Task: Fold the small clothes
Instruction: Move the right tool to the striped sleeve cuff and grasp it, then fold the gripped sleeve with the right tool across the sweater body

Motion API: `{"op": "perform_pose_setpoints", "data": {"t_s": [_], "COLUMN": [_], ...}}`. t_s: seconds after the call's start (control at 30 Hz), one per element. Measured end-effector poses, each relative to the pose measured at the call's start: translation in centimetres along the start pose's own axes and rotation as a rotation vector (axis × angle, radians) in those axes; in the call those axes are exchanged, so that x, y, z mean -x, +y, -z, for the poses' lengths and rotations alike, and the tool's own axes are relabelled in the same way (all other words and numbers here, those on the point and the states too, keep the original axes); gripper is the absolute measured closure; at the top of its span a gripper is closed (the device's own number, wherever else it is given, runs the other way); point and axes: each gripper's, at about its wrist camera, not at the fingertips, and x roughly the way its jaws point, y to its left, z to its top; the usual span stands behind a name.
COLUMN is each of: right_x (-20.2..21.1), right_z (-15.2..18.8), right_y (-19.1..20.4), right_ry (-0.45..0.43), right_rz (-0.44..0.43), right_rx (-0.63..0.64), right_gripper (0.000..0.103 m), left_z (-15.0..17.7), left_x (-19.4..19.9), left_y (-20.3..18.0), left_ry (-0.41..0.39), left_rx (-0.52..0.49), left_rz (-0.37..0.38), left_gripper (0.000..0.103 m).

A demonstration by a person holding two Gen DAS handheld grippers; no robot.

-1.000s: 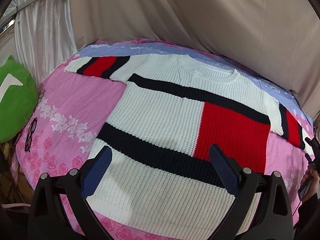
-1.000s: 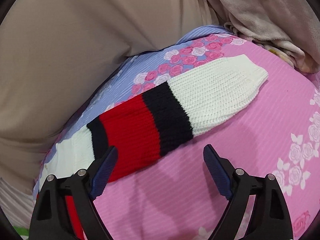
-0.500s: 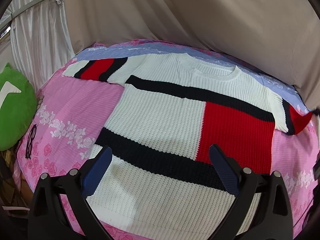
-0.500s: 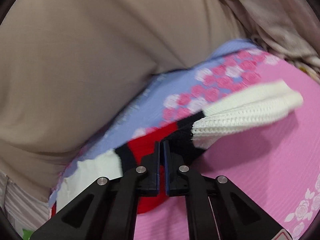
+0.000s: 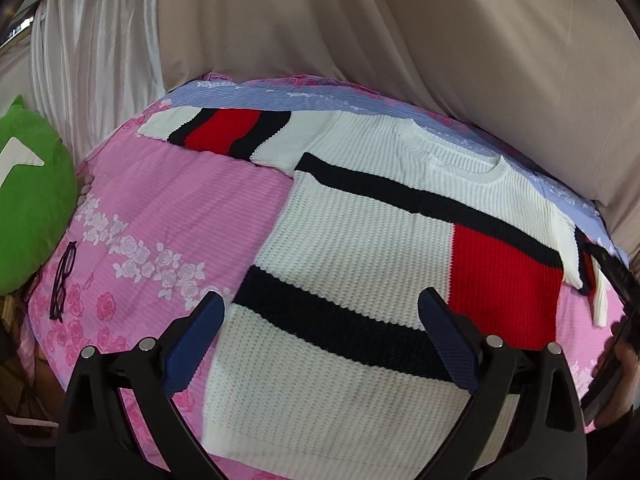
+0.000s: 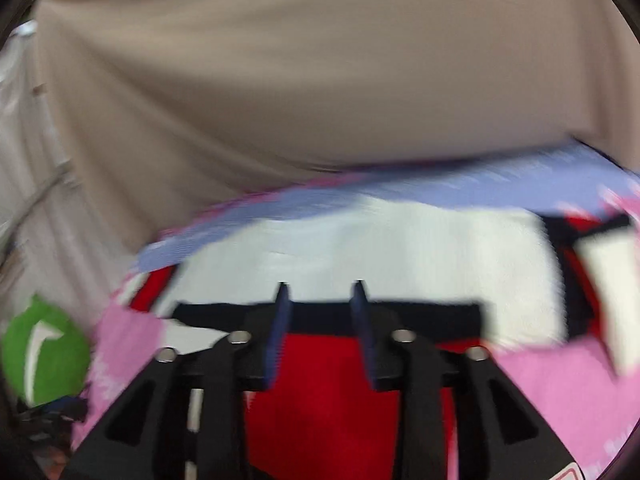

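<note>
A white knit sweater [image 5: 360, 240] with black stripes and a red panel lies flat on the pink bedspread [image 5: 180, 208]. Its left sleeve [image 5: 224, 132] stretches out to the far left. Its right sleeve [image 5: 592, 276] is folded in at the right edge, also blurred in the right wrist view [image 6: 604, 280]. My left gripper [image 5: 320, 344] is open and empty above the sweater's hem. My right gripper [image 6: 320, 320] is partly open and empty above the red panel [image 6: 328, 400]; that view is motion-blurred.
A green cushion [image 5: 28, 208] lies at the left, with dark glasses [image 5: 62, 280] on the bedspread beside it. Beige drapes [image 5: 400, 40] hang behind the bed. A blue floral band [image 5: 280, 96] edges the far side.
My right gripper was shut on the right sleeve, carried it inward, then let go and swung over the sweater's body. The left gripper drifted slightly and stayed open.
</note>
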Motion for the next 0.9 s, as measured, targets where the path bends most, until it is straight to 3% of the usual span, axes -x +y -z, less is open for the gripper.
{"op": "perform_pose_setpoints", "data": {"t_s": [0.07, 0.17, 0.3, 0.33, 0.37, 0.4, 0.43, 0.5, 0.6, 0.7, 0.8, 0.83, 0.9], "right_x": [0.4, -1.1, -3.3, -3.5, -3.3, -3.2, -2.6, 0.0, 2.6, 2.9, 1.1, 0.1, -1.0], "right_z": [0.5, 0.2, 1.3, 1.7, 1.8, 1.7, 1.0, -1.3, -6.6, -9.4, -7.6, -5.9, -2.7], "right_y": [-3.7, -9.8, -16.0, -17.2, -17.6, -18.2, -18.4, -16.2, -6.8, 4.5, 14.8, 17.7, 19.6], "right_ry": [0.006, 0.077, 0.157, 0.155, 0.139, 0.15, 0.14, 0.061, -0.056, -0.109, -0.088, -0.053, -0.024], "right_rz": [0.191, 0.336, 0.38, 0.364, 0.364, 0.36, 0.335, 0.29, 0.221, 0.009, -0.206, -0.258, -0.241], "right_rx": [0.012, -0.012, -0.123, -0.154, -0.158, -0.165, -0.188, -0.148, 0.102, 0.288, 0.433, 0.485, 0.53], "right_gripper": [0.046, 0.046, 0.048, 0.06, 0.082, 0.093, 0.092, 0.092, 0.092, 0.091, 0.082, 0.068, 0.063], "left_z": [0.3, 0.7, 1.2, 1.3, 1.3, 1.2, 1.2, 0.9, 0.4, -0.1, -0.7, -0.9, -1.6], "left_x": [-0.5, -1.3, -1.7, -1.7, -1.7, -1.7, -1.7, -1.6, -1.5, -1.5, -1.6, -1.7, -2.2], "left_y": [0.2, -0.1, -0.9, -1.1, -1.3, -1.4, -1.5, -1.5, -1.3, -0.9, -0.2, 0.0, 0.5], "left_ry": [0.014, 0.037, 0.053, 0.056, 0.059, 0.06, 0.059, 0.051, 0.039, 0.034, 0.031, 0.032, 0.032], "left_rx": [0.0, -0.003, 0.002, 0.006, 0.007, 0.006, 0.003, 0.003, 0.013, 0.031, 0.039, 0.043, 0.051], "left_rz": [0.0, -0.007, -0.019, -0.019, -0.019, -0.016, -0.014, -0.011, -0.007, -0.012, -0.012, -0.01, 0.011], "left_gripper": [0.008, 0.008, 0.008, 0.008, 0.008, 0.008, 0.008, 0.008, 0.008, 0.008, 0.007, 0.007, 0.007]}}
